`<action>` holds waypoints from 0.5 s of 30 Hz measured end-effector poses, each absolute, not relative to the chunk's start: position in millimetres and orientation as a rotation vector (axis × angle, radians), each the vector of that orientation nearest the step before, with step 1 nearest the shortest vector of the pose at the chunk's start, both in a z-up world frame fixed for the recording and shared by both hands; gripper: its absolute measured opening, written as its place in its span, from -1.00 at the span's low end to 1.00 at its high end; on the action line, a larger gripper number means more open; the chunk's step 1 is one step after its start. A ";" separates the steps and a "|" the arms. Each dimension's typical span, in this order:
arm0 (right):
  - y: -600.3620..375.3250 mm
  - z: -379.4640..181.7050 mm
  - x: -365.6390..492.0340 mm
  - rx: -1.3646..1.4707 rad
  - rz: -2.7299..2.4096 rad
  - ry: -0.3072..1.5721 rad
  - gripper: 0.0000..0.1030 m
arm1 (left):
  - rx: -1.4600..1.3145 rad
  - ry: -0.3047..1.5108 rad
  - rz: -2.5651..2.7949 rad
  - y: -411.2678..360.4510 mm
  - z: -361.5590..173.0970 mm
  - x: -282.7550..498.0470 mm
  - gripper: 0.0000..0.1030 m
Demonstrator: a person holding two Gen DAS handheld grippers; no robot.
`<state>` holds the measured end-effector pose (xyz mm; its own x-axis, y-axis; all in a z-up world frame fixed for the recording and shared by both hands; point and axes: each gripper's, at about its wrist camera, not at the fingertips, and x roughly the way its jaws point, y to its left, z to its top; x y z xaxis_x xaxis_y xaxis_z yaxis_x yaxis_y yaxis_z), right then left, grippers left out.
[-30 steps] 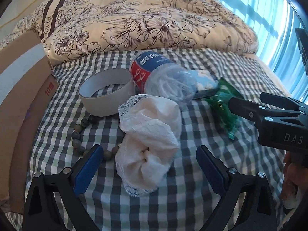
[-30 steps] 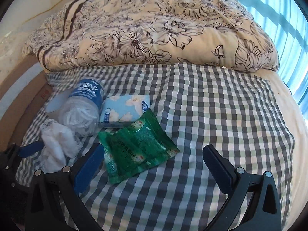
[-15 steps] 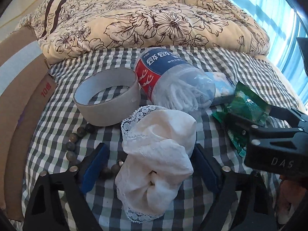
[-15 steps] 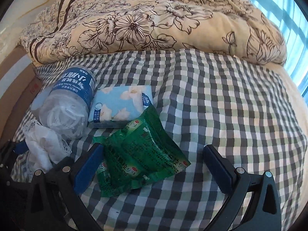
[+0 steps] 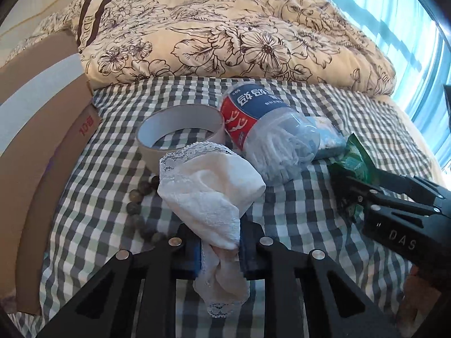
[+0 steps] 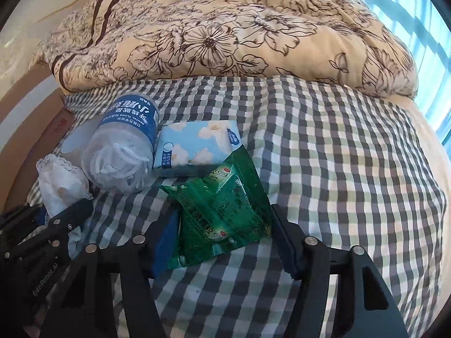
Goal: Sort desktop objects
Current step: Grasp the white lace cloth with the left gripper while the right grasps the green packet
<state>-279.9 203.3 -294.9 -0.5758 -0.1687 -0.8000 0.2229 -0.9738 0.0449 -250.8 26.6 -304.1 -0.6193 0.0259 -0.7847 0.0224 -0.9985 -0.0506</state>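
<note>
White lace cloth [image 5: 214, 194]: on the checked sheet [image 5: 310, 219], long axis running away from the camera, clamped low down by the left gripper [image 5: 220, 249]. Green sachet [image 6: 222, 211]: lies flat between the right gripper [image 6: 225, 235] pads, contact both sides, clamp likely. Sorting barely begun: floss bottle [image 5: 267, 138], tape roll [image 5: 180, 135], beads [image 5: 138, 202] and tissue pack [image 6: 197, 148] remain clustered
</note>
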 end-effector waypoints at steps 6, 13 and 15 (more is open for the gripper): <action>212.7 -288.7 -263.5 1.293 -2.625 0.020 0.18 | -1.289 -0.166 2.819 12.0 -291.4 -232.5 -0.62; 212.1 -293.7 -253.7 1.311 -2.615 -0.007 0.18 | -1.227 -0.203 2.781 2.1 -282.1 -214.0 -0.54; 210.0 -296.1 -252.0 1.313 -2.613 -0.002 0.18 | -1.245 -0.201 2.772 0.2 -284.8 -211.4 -0.44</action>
